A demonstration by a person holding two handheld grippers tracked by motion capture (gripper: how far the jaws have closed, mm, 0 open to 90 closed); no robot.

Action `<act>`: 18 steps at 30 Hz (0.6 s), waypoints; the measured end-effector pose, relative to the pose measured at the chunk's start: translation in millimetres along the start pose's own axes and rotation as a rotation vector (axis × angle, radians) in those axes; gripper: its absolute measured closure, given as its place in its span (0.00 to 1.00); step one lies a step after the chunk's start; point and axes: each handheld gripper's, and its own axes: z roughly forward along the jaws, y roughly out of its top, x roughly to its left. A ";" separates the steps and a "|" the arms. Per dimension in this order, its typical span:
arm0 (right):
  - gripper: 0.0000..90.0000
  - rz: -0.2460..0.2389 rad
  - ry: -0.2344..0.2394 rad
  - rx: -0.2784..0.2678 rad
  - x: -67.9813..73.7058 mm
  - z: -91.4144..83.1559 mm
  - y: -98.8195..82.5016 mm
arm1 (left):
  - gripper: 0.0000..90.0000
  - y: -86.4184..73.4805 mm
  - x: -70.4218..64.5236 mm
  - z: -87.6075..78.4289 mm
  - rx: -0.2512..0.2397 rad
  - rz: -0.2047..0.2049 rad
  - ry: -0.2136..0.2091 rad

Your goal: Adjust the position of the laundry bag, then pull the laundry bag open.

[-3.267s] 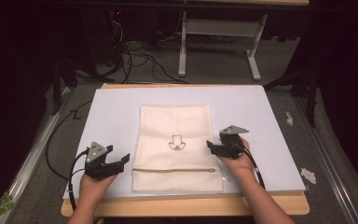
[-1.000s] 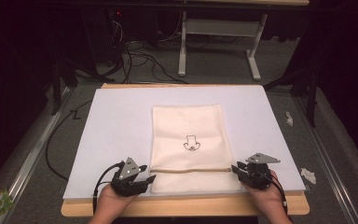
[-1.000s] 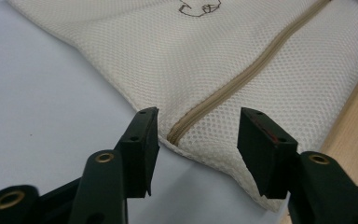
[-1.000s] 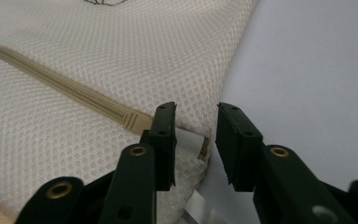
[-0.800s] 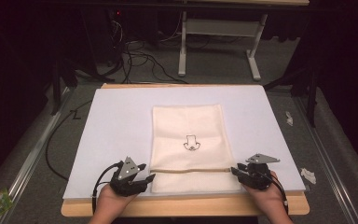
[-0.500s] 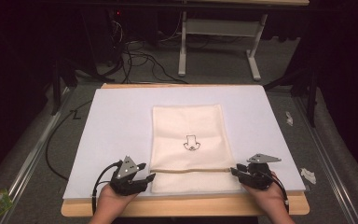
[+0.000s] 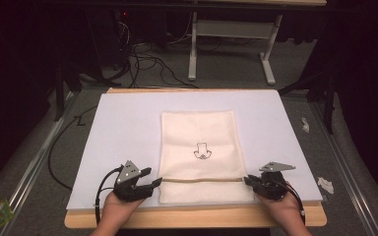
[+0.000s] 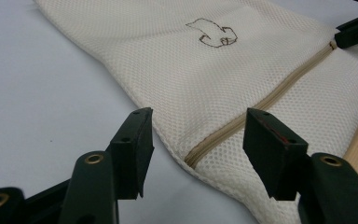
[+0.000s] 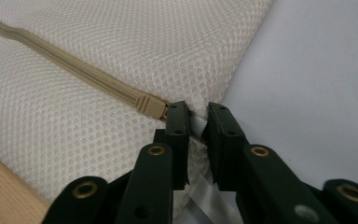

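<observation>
A cream mesh bag [image 7: 199, 132] with a small black outline drawing lies flat on the white sheet [image 7: 123, 128]. A tan zipper [image 7: 202, 180] runs across the bag near its front edge. My left gripper [image 7: 153, 184] sits at the zipper's left end. In the left gripper view it [image 8: 196, 140] is open, its jaws have just widened, and the zipper end [image 8: 200, 151] lies between them untouched. My right gripper [image 7: 247, 180] is at the zipper's right end. Its jaws [image 9: 197, 114] have just closed and pinch the bag's edge beside the zipper slider [image 9: 150, 106].
The white sheet covers a wooden table whose front edge [image 7: 192, 216] shows below the bag. Small white scraps [image 7: 325, 184] lie on the grey floor to the right. A white desk frame [image 7: 226, 29] and cables stand behind the table.
Since the oldest frame the bag has shifted right and both hands have come down to the zipper's ends. In the last second the hands have stayed put.
</observation>
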 end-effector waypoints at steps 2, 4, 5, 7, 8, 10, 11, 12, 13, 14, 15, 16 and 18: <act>0.93 -0.023 -0.004 -0.004 0.4 -1.1 0.7 | 0.48 1.5 -1.1 0.4 -0.011 -0.011 0.004; 0.93 -0.026 -0.008 -0.016 1.8 -3.7 0.8 | 0.47 3.4 -1.8 1.2 -0.019 -0.018 0.008; 0.93 -0.029 -0.010 -0.025 2.1 -5.0 0.7 | 0.46 4.2 -2.5 2.3 -0.026 -0.027 0.010; 0.93 -0.027 -0.008 -0.033 2.7 -7.0 0.7 | 0.46 5.7 -2.8 4.9 -0.031 -0.036 0.016; 0.93 -0.026 -0.008 -0.038 2.7 -7.9 0.8 | 0.45 6.7 -2.8 6.1 -0.028 -0.042 0.010; 0.93 -0.019 -0.008 -0.048 2.7 -9.8 1.6 | 0.45 7.7 -4.6 10.2 -0.024 -0.049 -0.001; 0.93 -0.017 -0.006 -0.053 3.3 -10.5 2.0 | 0.45 8.0 -5.6 12.5 -0.010 -0.047 -0.008; 0.93 -0.023 -0.001 -0.062 3.7 -10.7 2.2 | 0.47 7.9 -7.1 14.8 0.003 -0.044 -0.011; 0.93 -0.023 -0.001 -0.062 3.7 -10.7 2.2 | 0.47 7.9 -7.1 14.8 0.003 -0.044 -0.011; 0.93 -0.015 0.002 -0.060 4.2 -11.3 2.2 | 0.47 8.2 -11.3 18.8 0.013 -0.037 -0.020; 0.93 -0.014 0.004 -0.064 3.9 -11.4 2.1 | 0.47 8.8 -13.7 20.4 0.016 -0.031 -0.019; 0.93 -0.017 0.004 -0.064 3.7 -11.5 1.9 | 0.47 9.7 -16.3 22.0 0.013 -0.025 -0.023; 0.93 -0.021 0.004 -0.067 4.1 -12.1 2.2 | 0.47 12.6 -21.8 24.9 0.013 -0.009 -0.040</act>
